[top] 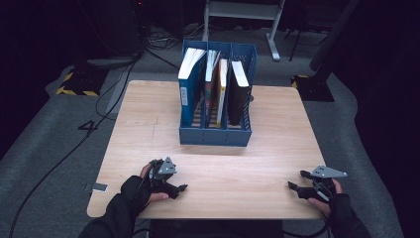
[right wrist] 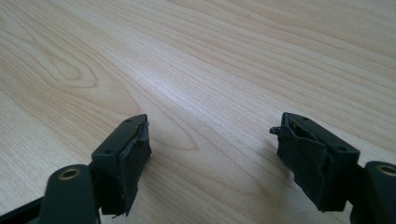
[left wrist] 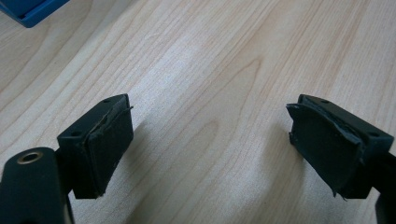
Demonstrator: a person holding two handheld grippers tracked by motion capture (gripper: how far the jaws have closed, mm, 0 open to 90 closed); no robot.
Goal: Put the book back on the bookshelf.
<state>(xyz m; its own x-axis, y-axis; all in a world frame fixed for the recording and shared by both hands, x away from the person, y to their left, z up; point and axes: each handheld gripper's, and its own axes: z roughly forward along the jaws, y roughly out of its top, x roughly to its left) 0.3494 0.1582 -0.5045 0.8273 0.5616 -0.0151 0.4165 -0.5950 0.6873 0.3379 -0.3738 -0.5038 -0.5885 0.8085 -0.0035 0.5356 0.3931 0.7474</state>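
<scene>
- The blue file rack (top: 216, 126) stands upright at the middle of the far half of the desk (top: 267, 163), its three compartments open toward the person.
- The left compartment holds a blue book (top: 187, 94) with white page edges on top; it leans slightly to the left. There is a small pale label low on its spine, too small to read.
- The middle compartment holds two thin books side by side: one with a red and multicoloured cover (top: 208, 89), one with a yellow spine (top: 221, 94). Print on them is too small to read.
- The right compartment holds a dark, near-black book (top: 237, 96), standing upright, white page edges on top.
- No brand or writing on the rack or grippers can be read in any view.
- The left gripper (top: 179, 188) rests near the desk's near left corner, held in a gloved hand (top: 141, 188). In the left gripper view its jaws stand wide apart over bare wood, grasping nothing (left wrist: 210, 144); a corner of the rack (left wrist: 28, 11) shows at the top left.
- The right gripper (top: 293, 187) lies near the near right edge, held by the other hand (top: 329, 196), well apart from the rack. In the right gripper view its jaws are likewise spread (right wrist: 212, 154), empty, with worn, frayed pads (right wrist: 133, 163).
- Cables (top: 99, 106) trail over the grey floor left of the desk.
</scene>
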